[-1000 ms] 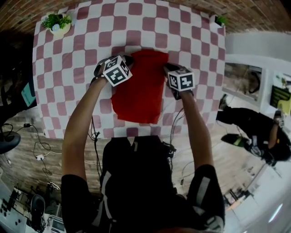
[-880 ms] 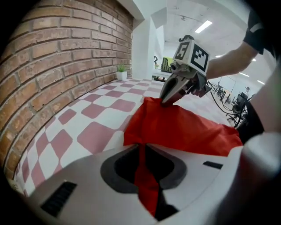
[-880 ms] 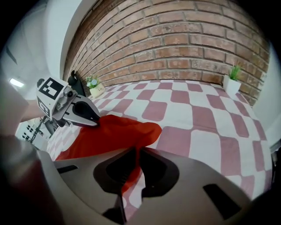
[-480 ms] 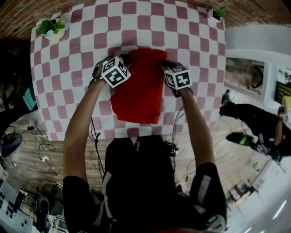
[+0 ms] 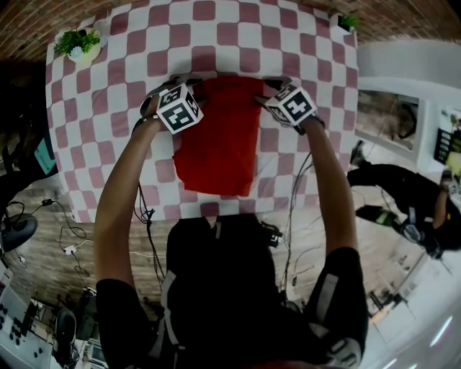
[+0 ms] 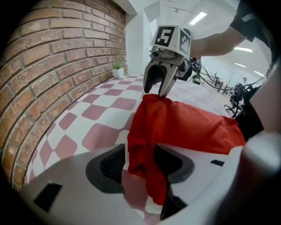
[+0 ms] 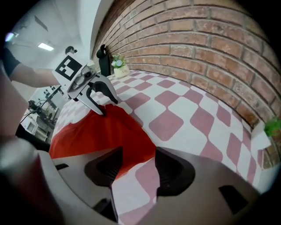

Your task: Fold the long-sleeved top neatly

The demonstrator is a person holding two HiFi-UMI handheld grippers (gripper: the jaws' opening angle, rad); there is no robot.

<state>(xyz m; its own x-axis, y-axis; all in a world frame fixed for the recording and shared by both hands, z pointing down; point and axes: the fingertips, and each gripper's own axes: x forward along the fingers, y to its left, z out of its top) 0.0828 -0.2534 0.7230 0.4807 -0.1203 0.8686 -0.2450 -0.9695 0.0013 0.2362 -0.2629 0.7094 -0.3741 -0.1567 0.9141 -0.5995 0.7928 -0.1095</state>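
At the far left corner of the table, a small potted plant (image 5: 78,45) with green leaves in a pale round pot is seen. It stands on the tablecloth (image 5: 108,144), a smooth cloth printed with dusky-pink and white squares. Along the far side of the table a wall of rough red brick (image 6: 52,66) is shown.

The left gripper (image 6: 139,161) is held at the far left corner of the red long-sleeved top (image 5: 220,137). Its jaws have just been opening and are now spread. A soft, crumpled fold of the red fabric is draped loosely between the black ribbed pads (image 6: 112,165) and is not pinched.

The top is laid in the middle of the table as a tall folded rectangle of matte, slightly wrinkled cloth. Its near edge lies close to the table's near edge.

The right gripper (image 7: 138,169) is held at the far right corner of the top. Its jaws have likewise just been opening and are spread wide. The corner of the fabric reaches only to one pad, and bare tablecloth is seen in the rest of the gap.

At the far right corner a second small green plant (image 5: 349,21) is seen.
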